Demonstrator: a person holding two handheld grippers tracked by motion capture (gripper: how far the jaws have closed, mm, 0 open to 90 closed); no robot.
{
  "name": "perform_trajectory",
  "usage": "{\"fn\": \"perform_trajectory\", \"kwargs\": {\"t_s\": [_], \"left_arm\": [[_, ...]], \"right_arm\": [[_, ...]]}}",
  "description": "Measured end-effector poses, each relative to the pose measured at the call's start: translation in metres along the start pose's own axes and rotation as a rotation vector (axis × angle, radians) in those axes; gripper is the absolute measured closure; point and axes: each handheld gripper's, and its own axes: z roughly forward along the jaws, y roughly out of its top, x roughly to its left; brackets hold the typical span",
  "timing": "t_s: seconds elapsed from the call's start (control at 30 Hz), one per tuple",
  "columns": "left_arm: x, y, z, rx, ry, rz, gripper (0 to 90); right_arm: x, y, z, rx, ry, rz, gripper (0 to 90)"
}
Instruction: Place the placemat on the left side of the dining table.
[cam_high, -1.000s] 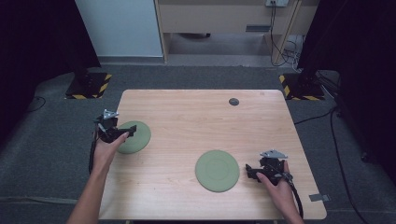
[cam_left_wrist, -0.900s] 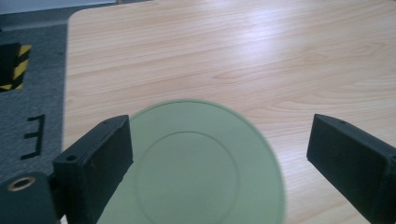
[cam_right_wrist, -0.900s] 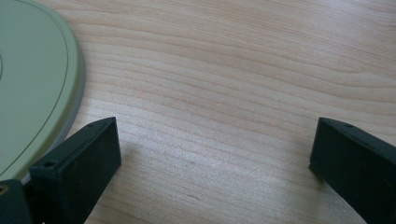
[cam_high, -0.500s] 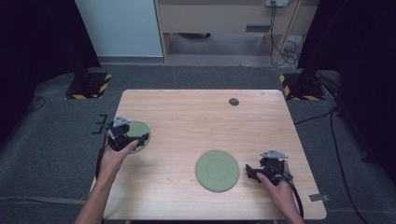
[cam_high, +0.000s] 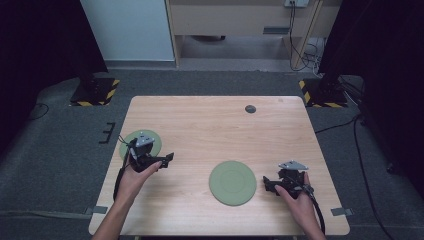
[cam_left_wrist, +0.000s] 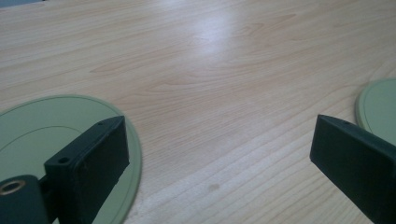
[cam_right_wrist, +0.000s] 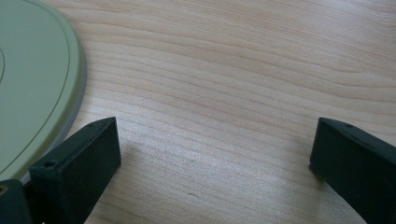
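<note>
Left gripper (cam_high: 167, 159) and right gripper (cam_high: 269, 183) both hold jaws wide apart.

We read no text, labels, brands or numbers anywhere. Only signs we find: yellow-black hazard stripes on left stand base (cam_high: 95, 93) and right stand base (cam_high: 325, 97) beyond table.

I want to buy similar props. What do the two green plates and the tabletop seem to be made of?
Both green plates look like matte moulded plastic, perhaps melamine: flat even colour, a thin raised rim, a faint ring line. The tabletop looks like pale wood or wood-grain laminate: streaky grain under a soft sheen. Which, the pictures leave open.
</note>
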Motion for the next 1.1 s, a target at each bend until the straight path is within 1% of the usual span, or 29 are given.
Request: {"fn": "perform_trajectory", "kwargs": {"t_s": [0.1,0.13,0.27,0.3,0.43,0.6,0.77,0.9,1.1], "left_arm": [[-0.007,-0.002,0.003,0.005,-0.011,0.005,3.9],[-0.01,-0.003,0.004,0.012,-0.011,0.016,3.7],[-0.017,-0.004,0.006,0.007,-0.022,0.02,3.7],[-0.019,-0.004,0.007,0.008,-0.032,0.021,3.8],[-0.026,-0.006,0.01,0.016,-0.038,0.041,3.8],[-0.036,-0.009,0.016,0.023,-0.053,0.057,3.9],[-0.043,-0.013,0.021,0.034,-0.065,0.06,3.8],[-0.048,-0.014,0.023,0.047,-0.07,0.075,3.8],[-0.054,-0.016,0.027,0.061,-0.076,0.081,3.8]], "right_arm": [[0.0,0.0,0.0,0.001,0.0,0.001,2.1],[0.0,0.0,0.0,0.0,0.0,0.0,2.2],[0.0,0.0,0.0,0.0,0.0,0.001,2.1],[0.0,0.0,0.0,-0.001,0.0,0.001,2.1],[0.0,0.0,0.0,-0.001,0.0,0.001,2.1],[0.0,0.0,0.0,-0.001,0.0,0.001,2.1],[0.0,0.0,0.0,-0.001,0.001,-0.001,2.1],[0.0,0.0,0.0,-0.001,0.001,-0.001,2.1],[0.0,0.0,0.0,-0.001,0.001,-0.001,2.1]]}}
